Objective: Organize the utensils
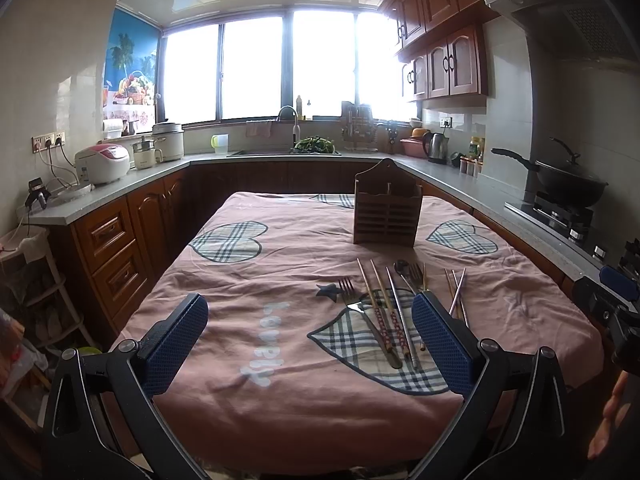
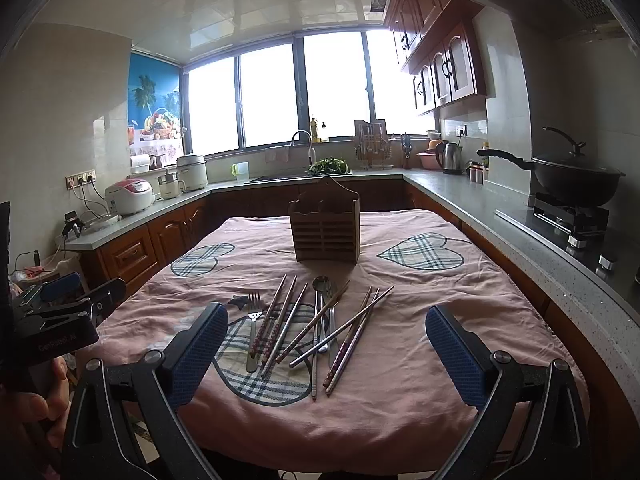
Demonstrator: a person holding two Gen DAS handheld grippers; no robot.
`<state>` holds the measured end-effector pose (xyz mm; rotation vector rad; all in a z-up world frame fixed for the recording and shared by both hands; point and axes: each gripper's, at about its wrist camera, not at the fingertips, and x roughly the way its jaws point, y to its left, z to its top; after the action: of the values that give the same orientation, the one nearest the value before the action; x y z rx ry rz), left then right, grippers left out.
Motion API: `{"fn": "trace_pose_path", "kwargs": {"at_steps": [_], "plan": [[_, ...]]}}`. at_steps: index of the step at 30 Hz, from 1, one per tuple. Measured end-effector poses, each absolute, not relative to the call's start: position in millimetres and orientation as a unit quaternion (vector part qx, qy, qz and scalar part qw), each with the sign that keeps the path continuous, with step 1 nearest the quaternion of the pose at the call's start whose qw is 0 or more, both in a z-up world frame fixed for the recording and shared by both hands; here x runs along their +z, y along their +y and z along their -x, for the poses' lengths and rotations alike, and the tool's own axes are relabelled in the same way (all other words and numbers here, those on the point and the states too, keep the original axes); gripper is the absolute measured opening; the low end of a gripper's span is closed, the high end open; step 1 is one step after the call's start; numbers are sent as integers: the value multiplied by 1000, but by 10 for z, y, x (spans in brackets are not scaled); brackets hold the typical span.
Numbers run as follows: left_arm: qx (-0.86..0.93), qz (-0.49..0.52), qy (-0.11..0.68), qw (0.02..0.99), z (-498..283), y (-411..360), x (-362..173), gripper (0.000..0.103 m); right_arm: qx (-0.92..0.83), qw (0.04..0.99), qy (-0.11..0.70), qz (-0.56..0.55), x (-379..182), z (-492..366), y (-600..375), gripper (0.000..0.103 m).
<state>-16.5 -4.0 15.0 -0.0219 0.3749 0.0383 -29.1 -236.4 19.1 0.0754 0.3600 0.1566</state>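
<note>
A brown wooden utensil holder stands upright on the far middle of the pink tablecloth. Loose utensils lie in front of it: a fork, a spoon, and several chopsticks, some crossed over each other. My left gripper is open and empty above the table's near edge, left of the utensils. My right gripper is open and empty, with the utensil pile lying between its fingers in the view.
The table with pink heart-patterned cloth fills the middle of a U-shaped kitchen. Counters carry a rice cooker, kettle, sink and a black wok on the stove at right. The other gripper shows at each view's edge.
</note>
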Motion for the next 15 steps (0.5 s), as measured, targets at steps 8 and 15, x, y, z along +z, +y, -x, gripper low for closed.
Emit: {"fn": "trace_pose_path", "kwargs": {"at_steps": [8, 15], "plan": [[19, 11, 187, 982, 165, -41, 150, 103, 78, 980, 177, -37, 197, 301, -2367, 100], [20, 11, 187, 982, 167, -37, 143, 103, 78, 980, 178, -37, 197, 306, -2358, 100]]}}
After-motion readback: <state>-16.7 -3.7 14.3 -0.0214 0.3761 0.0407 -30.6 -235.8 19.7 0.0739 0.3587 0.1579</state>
